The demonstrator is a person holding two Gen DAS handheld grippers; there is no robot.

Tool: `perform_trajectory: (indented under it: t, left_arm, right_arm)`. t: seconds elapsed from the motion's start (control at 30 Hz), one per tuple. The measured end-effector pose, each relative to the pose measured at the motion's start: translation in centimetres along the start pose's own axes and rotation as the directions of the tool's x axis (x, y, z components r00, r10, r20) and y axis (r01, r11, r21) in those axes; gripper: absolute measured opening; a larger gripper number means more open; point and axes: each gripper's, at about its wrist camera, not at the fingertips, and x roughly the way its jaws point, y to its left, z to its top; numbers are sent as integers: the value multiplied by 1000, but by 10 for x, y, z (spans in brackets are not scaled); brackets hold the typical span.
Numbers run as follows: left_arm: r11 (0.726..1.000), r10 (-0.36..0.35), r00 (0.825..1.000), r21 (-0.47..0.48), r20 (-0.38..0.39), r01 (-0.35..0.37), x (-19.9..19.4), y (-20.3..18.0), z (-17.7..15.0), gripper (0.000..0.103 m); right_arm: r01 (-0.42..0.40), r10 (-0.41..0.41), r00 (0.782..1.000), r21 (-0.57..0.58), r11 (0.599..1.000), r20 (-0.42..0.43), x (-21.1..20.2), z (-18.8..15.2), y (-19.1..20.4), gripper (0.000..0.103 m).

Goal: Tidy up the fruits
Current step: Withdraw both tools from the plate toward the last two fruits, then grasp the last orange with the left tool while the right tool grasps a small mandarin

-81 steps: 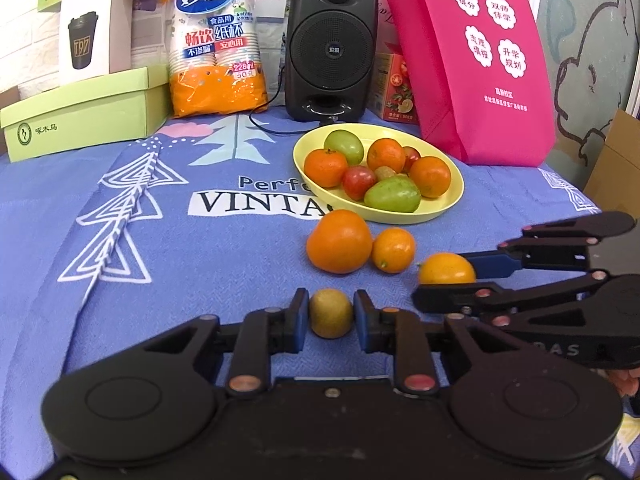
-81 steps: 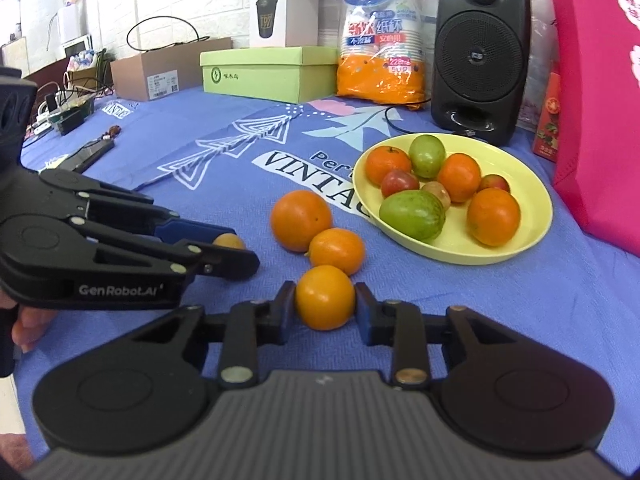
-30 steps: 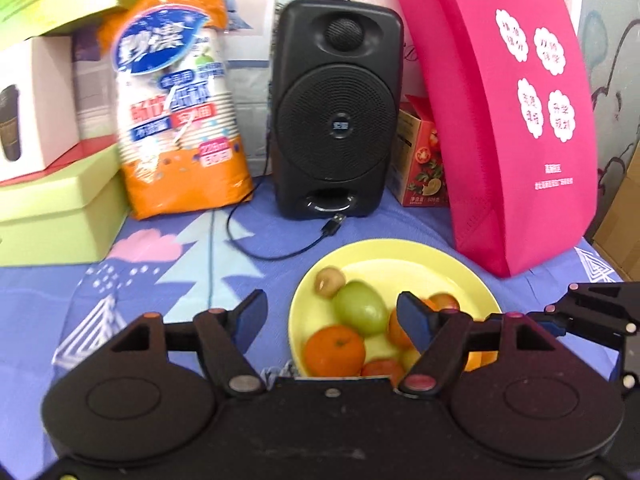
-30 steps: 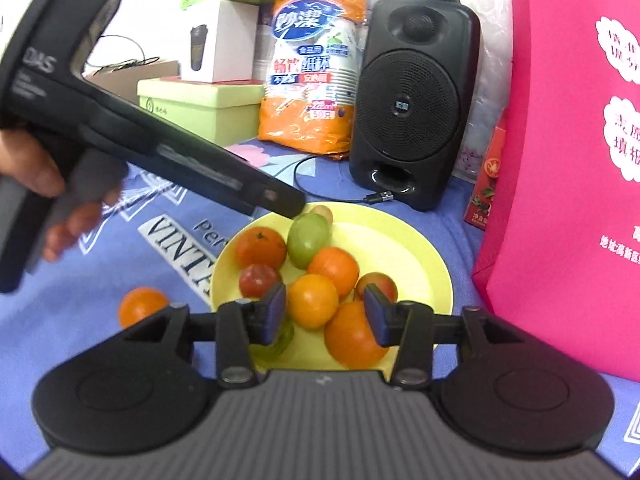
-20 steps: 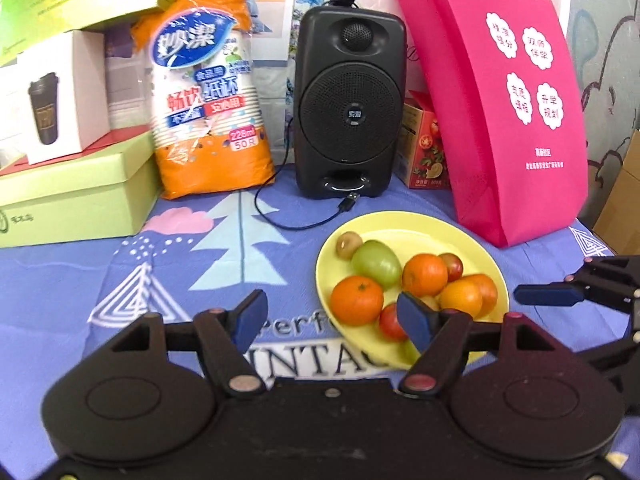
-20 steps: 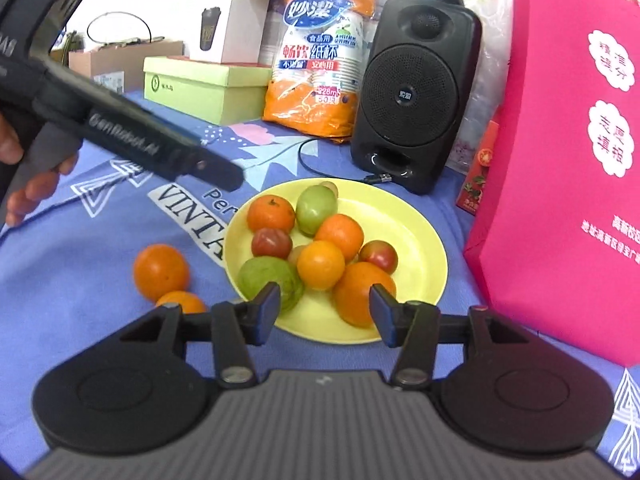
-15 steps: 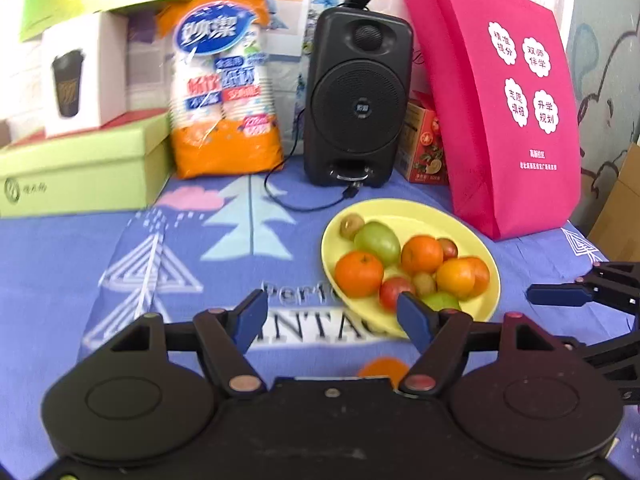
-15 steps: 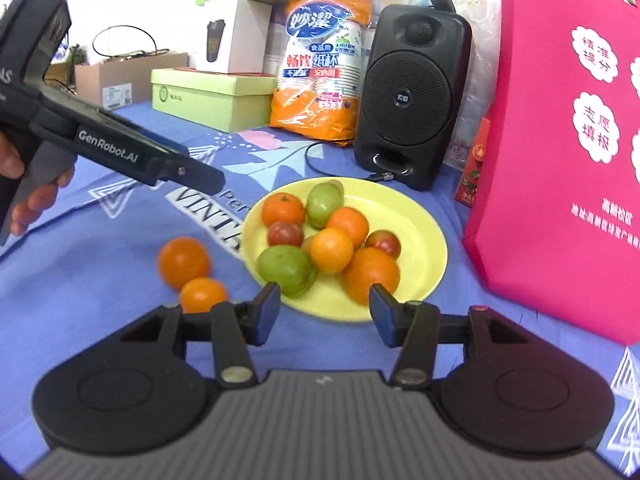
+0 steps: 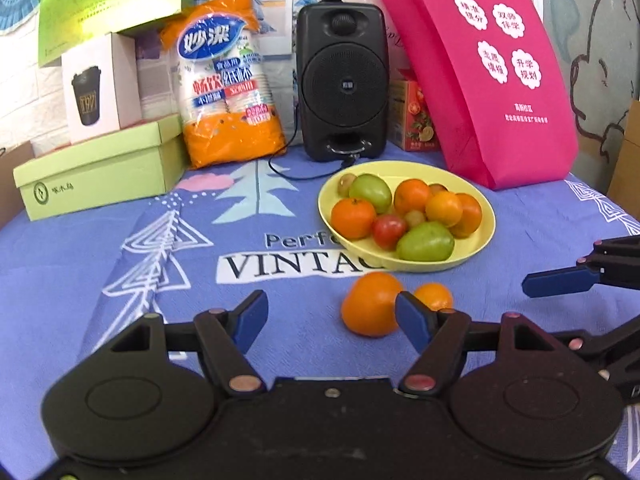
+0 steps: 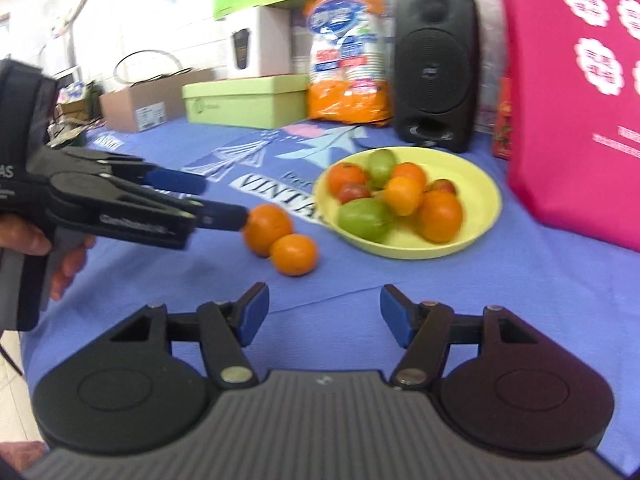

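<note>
Left wrist view had the black left gripper [image 9: 330, 316] spread wide with nothing in it, right fingertip [image 9: 410, 318] just beside the big round orange [image 9: 370, 308] on the blue printed cloth [image 9: 120, 280]. The right gripper [image 10: 322, 310] was gaping and empty too. A couple of seconds back each was pinching a small fruit; both now sat in the shallow yellow plastic plate [image 9: 474, 248], so the pile grew by two. Only the big orange and the small tangerine [image 9: 434, 296] touching it were left outside, probably next.
</note>
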Motion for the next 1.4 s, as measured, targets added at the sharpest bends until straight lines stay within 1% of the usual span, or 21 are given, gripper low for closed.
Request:
perform_trajectory:
  t: [0.1,0.23,0.5,0.6,0.7,0.77,0.8,0.83,0.87,0.9,1.03,1.13,1.2,1.23,1.3,1.33,1.4]
  left_arm:
    - [999,-28,1000,-15,-9,28,8,0,-1,70]
    - [999,-36,999,-24,-27,35,19,-1,-1,71]
    - [996,-58,998,-64,-24,56,31,4,5,71]
    - [990,-88,995,-115,-36,84,40,9,8,70]
    - [985,-102,994,-147,-39,96,46,12,10,68]
    - [975,-133,990,-185,-39,124,50,17,11,63]
    - [970,-148,988,-203,-40,137,52,18,11,58]
    - [967,-158,987,-207,-40,146,53,19,11,52]
    - [968,-163,986,-200,-42,151,54,19,11,47]
    - [971,-161,986,-188,-44,150,53,17,12,40]
    - [981,-124,991,-157,-40,116,44,18,10,39]
    - [977,-119,992,-184,-42,109,35,28,7,39]
    - [979,-99,994,-186,-44,89,28,34,5,39]
    - [980,-91,995,-184,-46,81,25,36,3,39]
    - [982,-74,996,-179,-48,65,19,41,0,39]
    - [983,-66,997,-176,-50,57,17,42,-2,39]
    - [983,-67,996,-177,-52,57,15,44,-4,40]
  right_arm:
    - [-12,12,1000,-4,1000,-3,2,0,3,60]
    - [-11,11,1000,10,1000,-7,2,0,1,60]
    - [-20,20,1000,7,1000,-21,5,-2,0,60]
    - [-19,19,999,5,1000,-27,8,-1,1,61]
    - [-17,17,999,6,1000,-28,8,-1,0,61]
    - [-15,15,999,6,1000,-32,8,-1,0,61]
    - [-16,16,999,5,1000,-33,8,-1,0,61]
    - [-17,17,999,5,1000,-34,8,-1,0,61]
    - [-18,19,999,4,1000,-35,8,-1,0,61]
    - [-18,18,999,1,1000,-36,9,-1,1,61]
    - [-16,16,999,-7,1000,-34,10,2,2,61]
    - [-10,9,999,-14,1000,-35,15,7,4,61]
    - [-4,4,999,-14,1000,-40,22,11,4,61]
    - [-1,1,999,-14,1000,-47,26,14,5,59]
    - [5,-6,998,-14,1000,-65,37,19,7,51]
    - [6,-7,997,-16,1000,-74,43,22,8,44]
    - [18,-19,995,-10,1000,-93,55,25,8,42]
